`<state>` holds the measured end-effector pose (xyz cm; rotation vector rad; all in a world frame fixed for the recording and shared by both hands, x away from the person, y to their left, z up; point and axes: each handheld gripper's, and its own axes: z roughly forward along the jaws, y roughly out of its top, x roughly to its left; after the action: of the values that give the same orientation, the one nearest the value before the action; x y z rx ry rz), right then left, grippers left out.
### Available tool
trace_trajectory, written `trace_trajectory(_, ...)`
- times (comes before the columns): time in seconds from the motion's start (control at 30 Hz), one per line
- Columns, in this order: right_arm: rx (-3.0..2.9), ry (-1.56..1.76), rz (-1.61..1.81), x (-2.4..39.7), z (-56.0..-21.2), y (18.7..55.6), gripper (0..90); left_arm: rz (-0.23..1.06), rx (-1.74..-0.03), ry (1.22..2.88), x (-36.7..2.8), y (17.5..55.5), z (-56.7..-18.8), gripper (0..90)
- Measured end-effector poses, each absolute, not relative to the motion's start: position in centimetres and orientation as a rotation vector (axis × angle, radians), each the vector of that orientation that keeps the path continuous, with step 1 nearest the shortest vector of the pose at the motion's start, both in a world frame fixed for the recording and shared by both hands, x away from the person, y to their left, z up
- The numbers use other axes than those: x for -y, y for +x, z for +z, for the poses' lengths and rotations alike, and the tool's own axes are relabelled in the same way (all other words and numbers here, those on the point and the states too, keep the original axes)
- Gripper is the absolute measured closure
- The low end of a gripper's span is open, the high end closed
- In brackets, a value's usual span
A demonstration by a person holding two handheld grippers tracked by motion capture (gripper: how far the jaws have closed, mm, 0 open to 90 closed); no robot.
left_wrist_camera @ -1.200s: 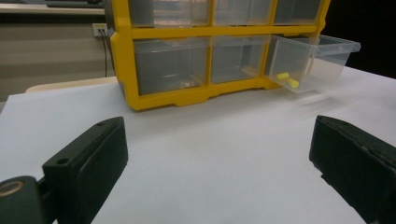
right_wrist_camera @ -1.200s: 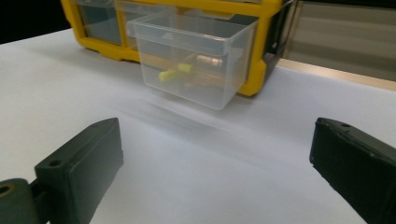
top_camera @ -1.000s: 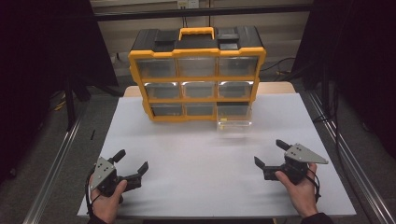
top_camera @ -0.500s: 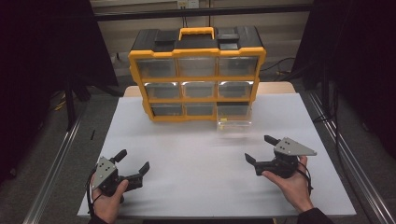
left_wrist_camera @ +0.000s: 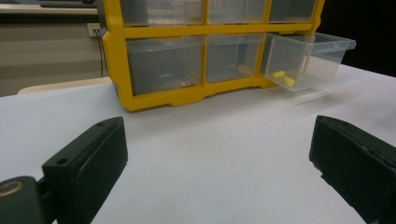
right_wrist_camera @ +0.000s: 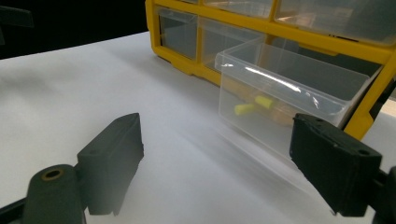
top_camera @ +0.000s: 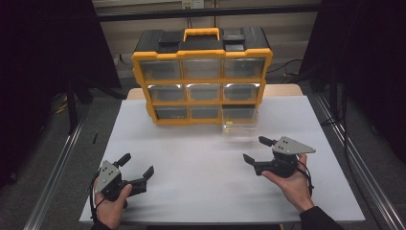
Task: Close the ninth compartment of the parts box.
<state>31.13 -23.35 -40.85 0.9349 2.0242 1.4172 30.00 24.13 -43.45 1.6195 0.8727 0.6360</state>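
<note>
**Entry: right gripper nearing the pulled-out drawer**

Right gripper point(top_camera: 257, 154): jaws apart with nothing between them, though they have just been closing.
Left gripper point(top_camera: 138, 166): jaws wide apart, empty, low over the white table point(top_camera: 201, 158).
Clear drawer point(right_wrist_camera: 285, 88): pulled out of the bottom right slot of the yellow organizer point(top_camera: 203, 72); two small yellow pieces point(right_wrist_camera: 254, 105) inside.
Handling advice: come at the drawer front squarely, keep the jaws off the thin walls, move slowly so the organizer stays put.

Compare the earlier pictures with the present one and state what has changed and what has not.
The right hand-held gripper has moved left and forward toward the pulled-out clear drawer, its jaws just closing somewhat, with nothing between them. The left hand-held gripper, the yellow organizer and the drawer stayed put.
</note>
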Motion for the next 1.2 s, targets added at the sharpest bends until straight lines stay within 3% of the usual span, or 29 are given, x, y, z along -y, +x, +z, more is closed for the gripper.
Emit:
trace_trajectory(0.4, -2.058, 0.925, 1.438, 22.6, -40.6, 32.7, 30.1, 0.637, -0.874, 1.619, -24.0, 30.1, -43.5, 4.4)
trace_trajectory(1.2, -2.135, 0.822, 1.435, 19.6, -39.5, 36.1, 79.3, 0.640, -0.879, 1.626, -24.1, 30.1, -43.5, 4.4)
